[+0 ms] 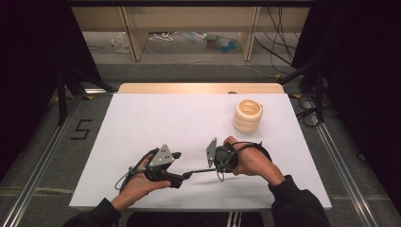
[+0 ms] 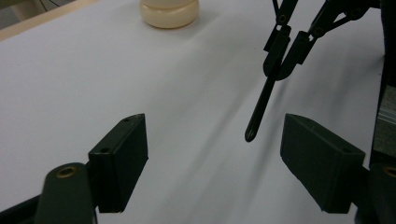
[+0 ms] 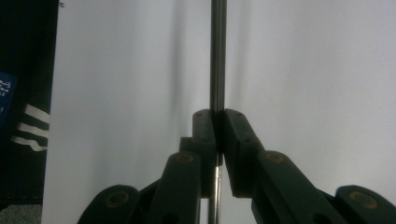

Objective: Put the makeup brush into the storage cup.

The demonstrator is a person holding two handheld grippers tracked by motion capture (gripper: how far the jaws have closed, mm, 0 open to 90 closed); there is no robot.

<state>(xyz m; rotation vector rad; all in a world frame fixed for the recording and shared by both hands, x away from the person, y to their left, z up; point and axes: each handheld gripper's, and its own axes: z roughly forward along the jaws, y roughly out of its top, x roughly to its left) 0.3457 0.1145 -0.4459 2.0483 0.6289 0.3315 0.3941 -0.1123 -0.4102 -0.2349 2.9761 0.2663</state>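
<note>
Right gripper (image 3: pixel 218 135) pinches thin rod (image 3: pixel 218 56); left gripper (image 2: pixel 212 158) gapes empty beside its tip, handover probably pending

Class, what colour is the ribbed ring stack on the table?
Cream: the ring stack shows best in the high view.

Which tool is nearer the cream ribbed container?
Right. The right tool lies below the cream ribbed container, slightly left, clamping a thin dark rod. The left tool lies farther left, jaws apart.
</note>
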